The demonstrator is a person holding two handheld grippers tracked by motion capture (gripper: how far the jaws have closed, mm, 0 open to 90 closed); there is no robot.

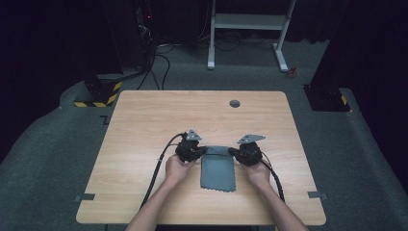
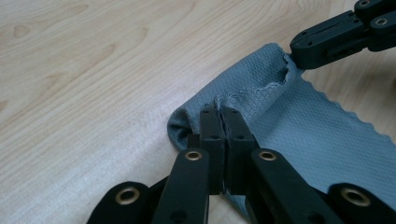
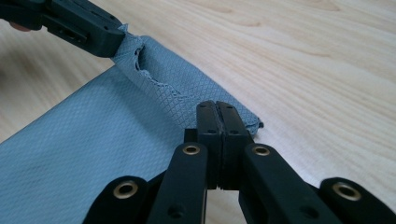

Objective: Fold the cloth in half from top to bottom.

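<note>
Both far corners of the grey cloth (image 1: 217,171) are pinched by the clenched left gripper (image 1: 201,150) and right gripper (image 1: 234,151) on the counter (image 1: 144,125).

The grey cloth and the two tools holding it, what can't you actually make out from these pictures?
- Cloth corners: in each gripper view, the pinched corner sits inside the shut jaws of the left tool and the right tool.
- Cloth's near edge: cut off by the frame's bottom in both gripper views.
- Cloth's underside: hidden against the table.
- Jaw tips: too small in the high view.
</note>
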